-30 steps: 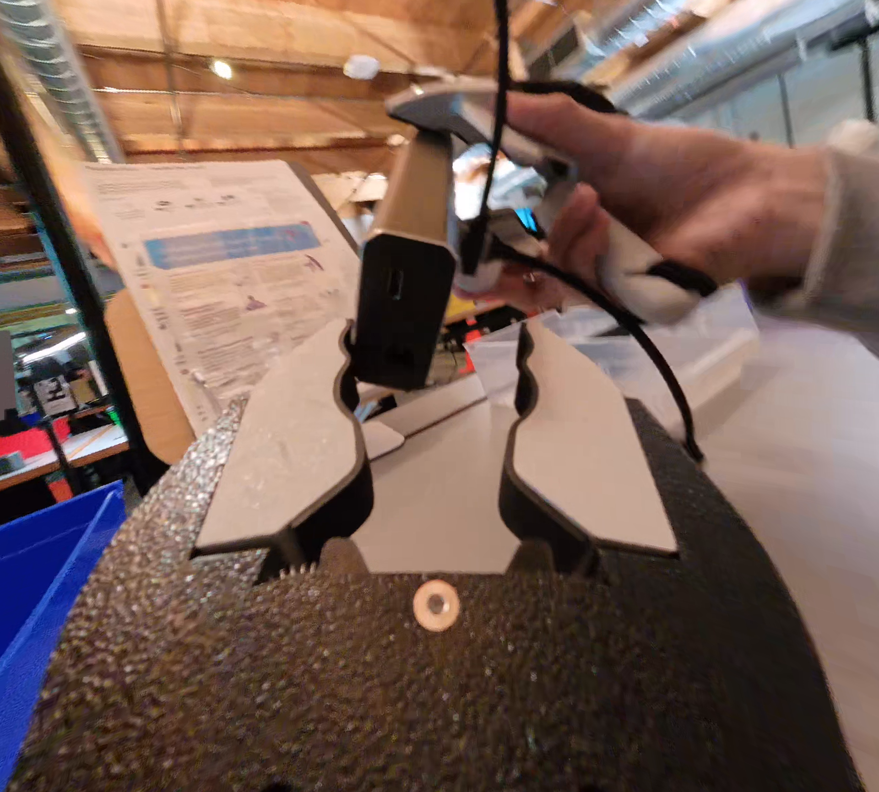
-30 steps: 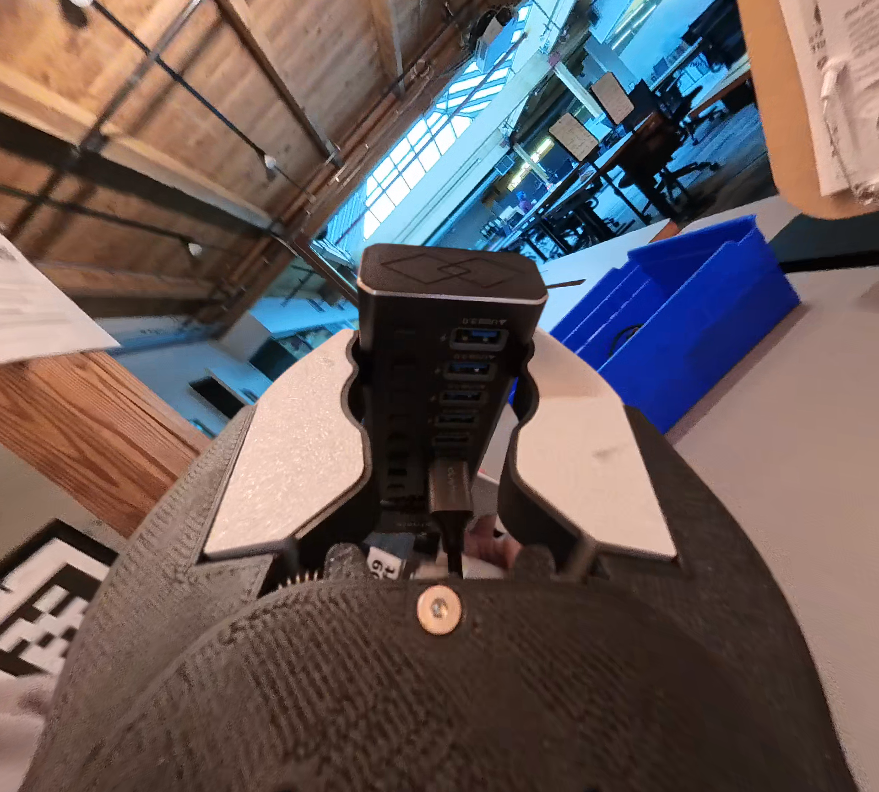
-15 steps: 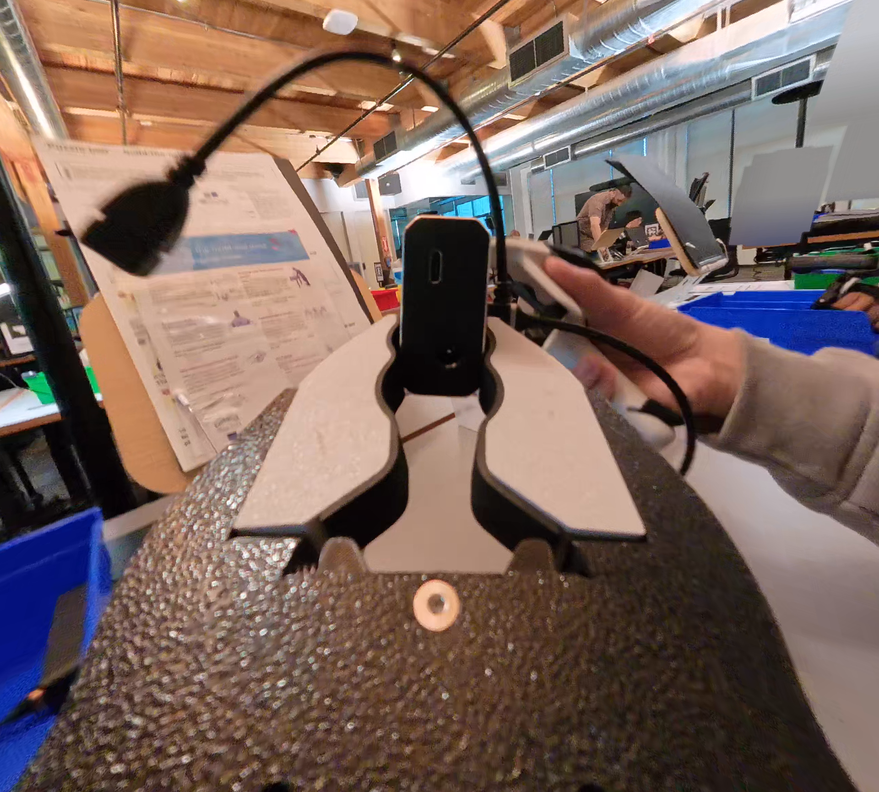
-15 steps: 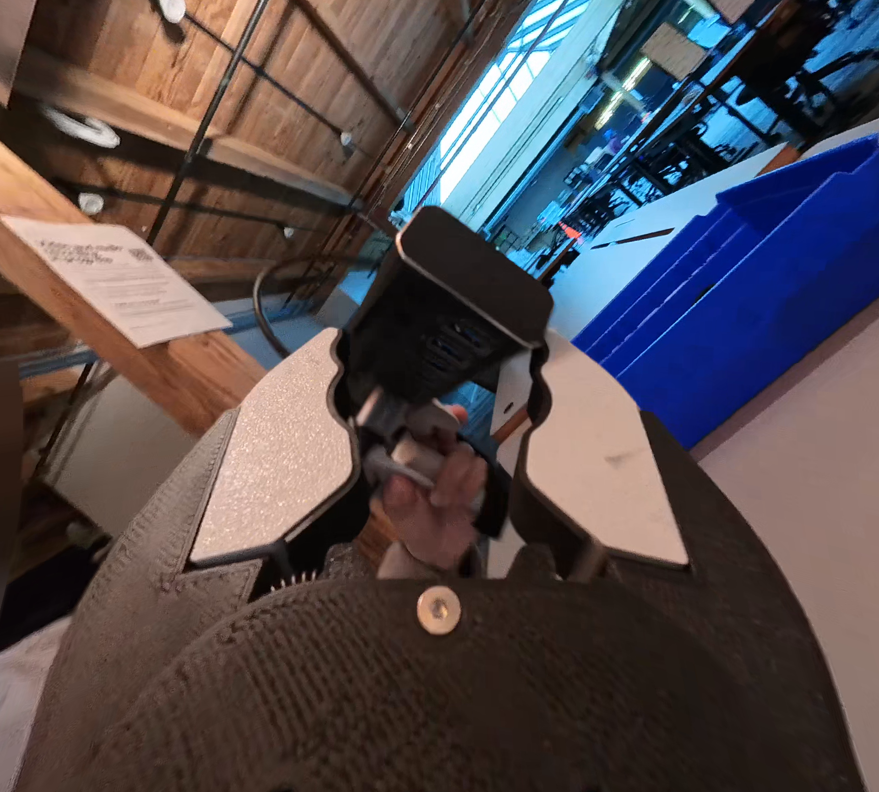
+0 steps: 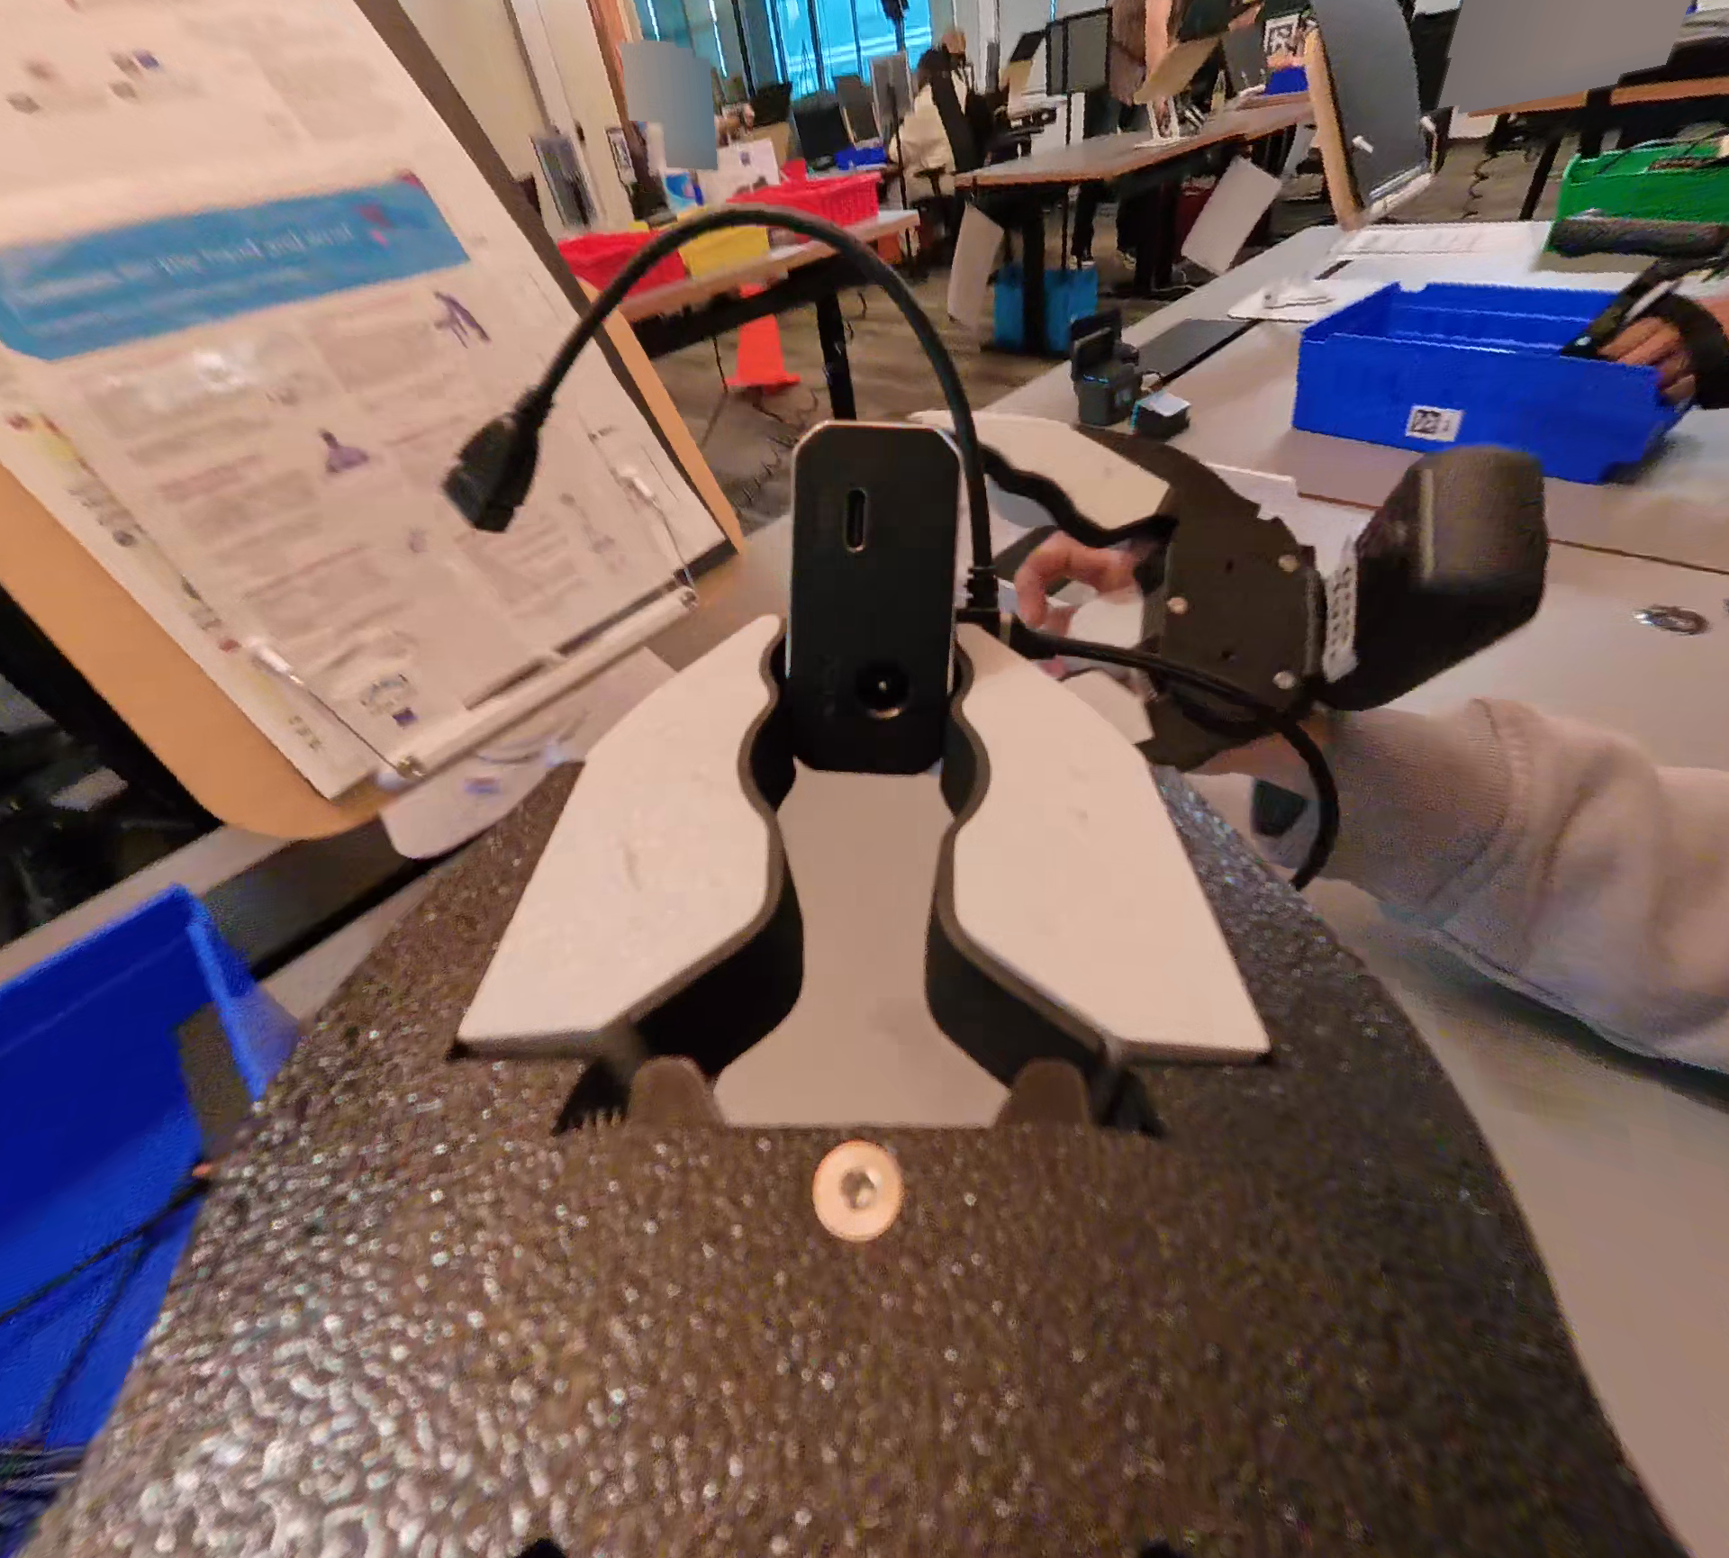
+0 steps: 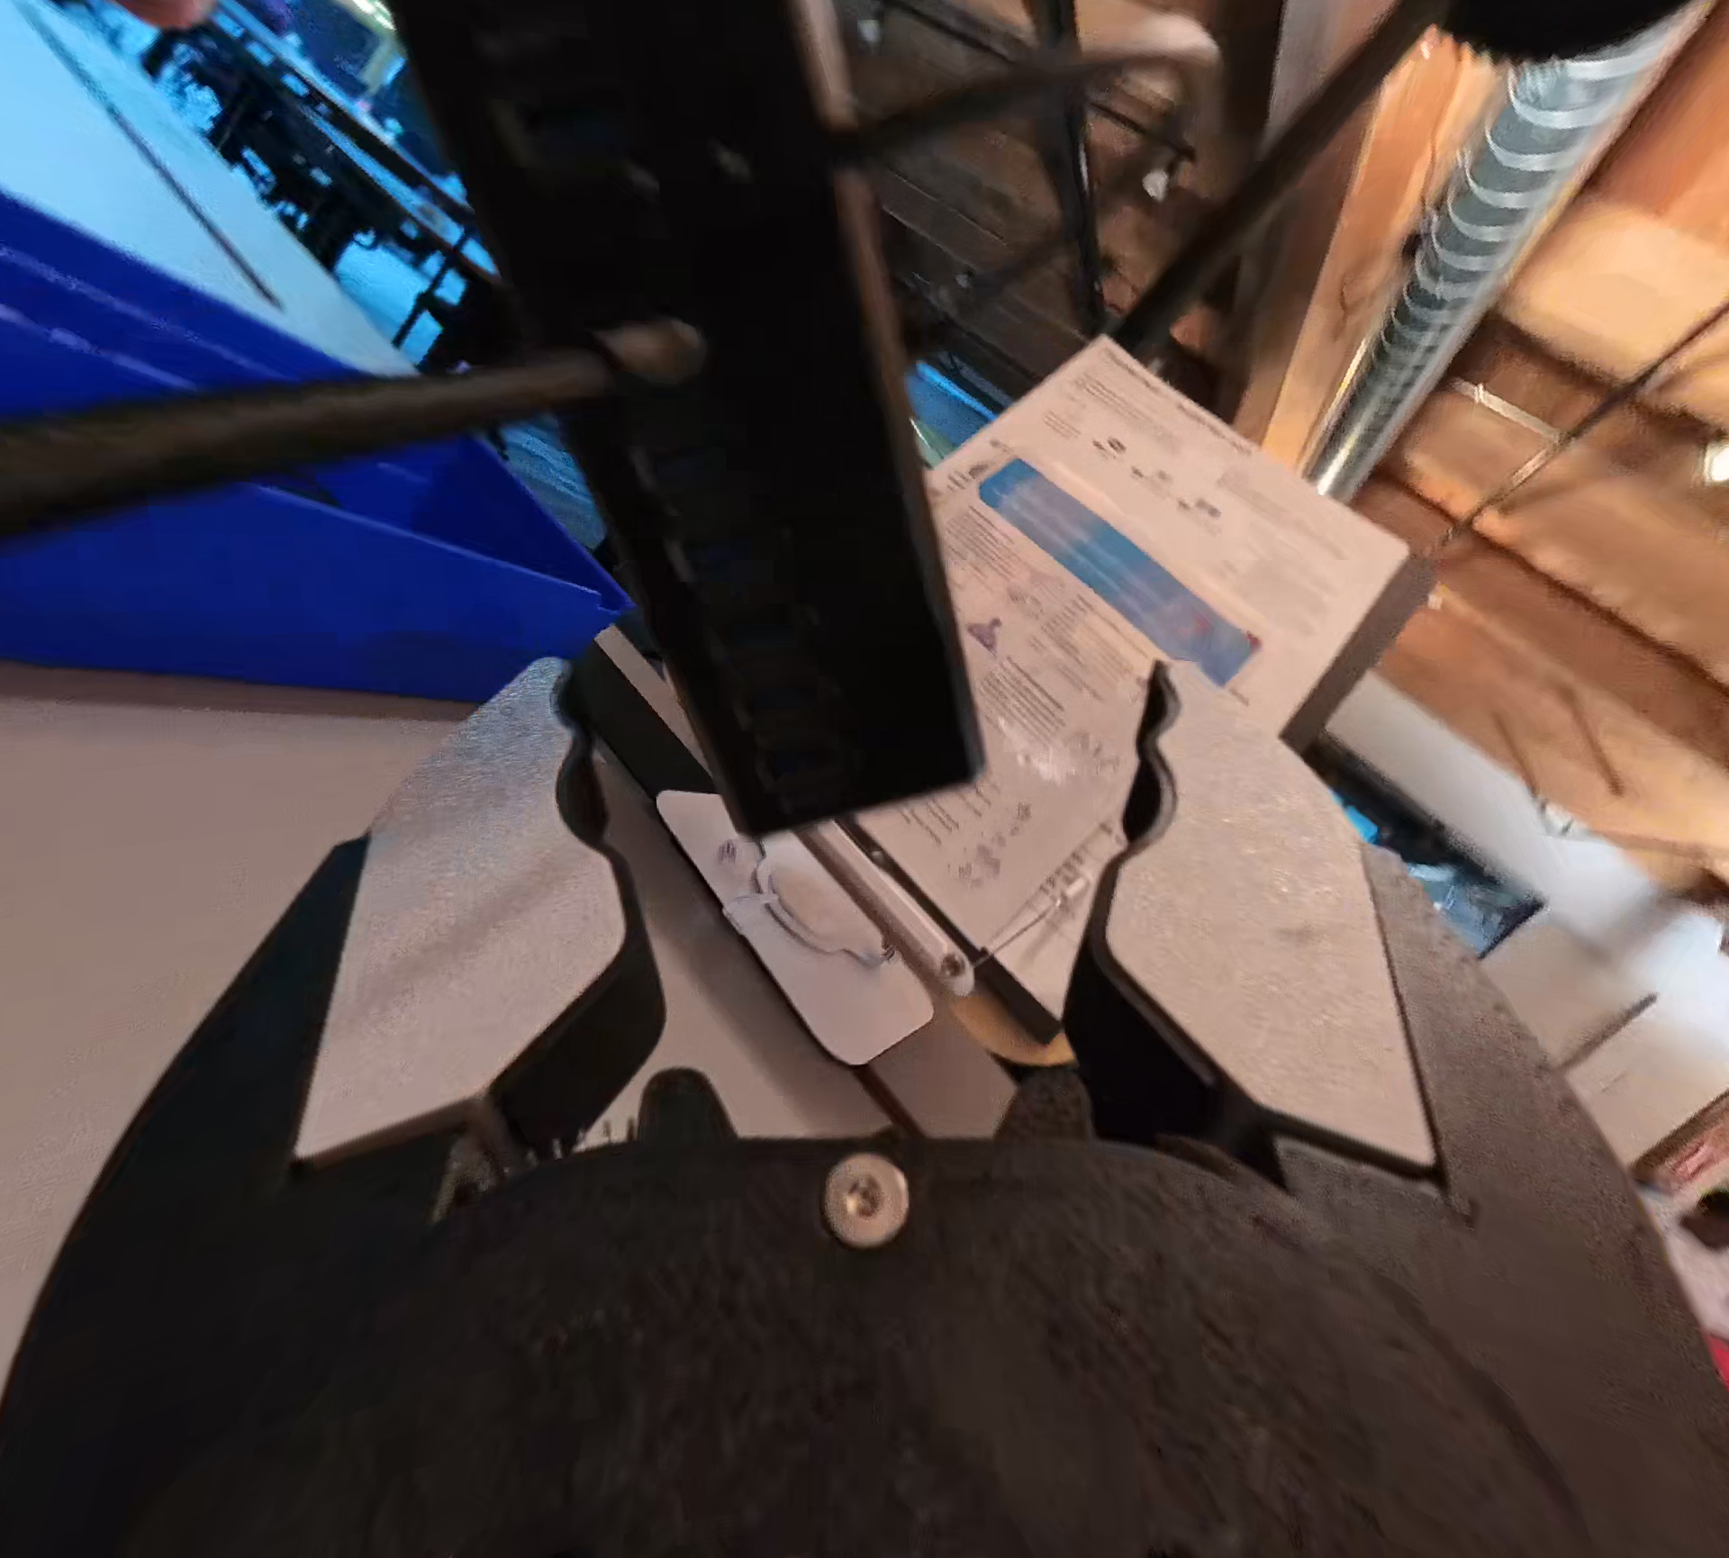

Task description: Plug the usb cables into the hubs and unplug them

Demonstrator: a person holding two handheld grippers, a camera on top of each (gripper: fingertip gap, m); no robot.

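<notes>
My left gripper (image 5: 865, 652) is shut on the near end of a black USB hub (image 5: 870, 577), which stands upright above the table. A black cable (image 5: 823, 241) plugged into the hub's right side arcs up and over to the left; its free connector (image 5: 491, 474) hangs in the air. A second cable (image 5: 1179, 676) leaves the hub to the right. My right gripper (image 5: 1085, 568) is open just right of the hub, held by a sleeved hand. In the right wrist view the hub (image 6: 748, 390) hangs in front of the open right gripper (image 6: 861, 727), untouched, with a cable (image 6: 281, 418) running left.
A printed sheet on a slanted board (image 5: 234, 353) stands at the left and shows in the right wrist view (image 6: 1123, 577). Blue bins sit at far right (image 5: 1478, 381), near left (image 5: 84, 1092) and in the right wrist view (image 6: 234, 577). The grey table (image 5: 1590, 1232) lies below.
The hub passed from my right gripper to my left: the left shut on it, the right opened and drew back. Both views tilted down from the ceiling.
</notes>
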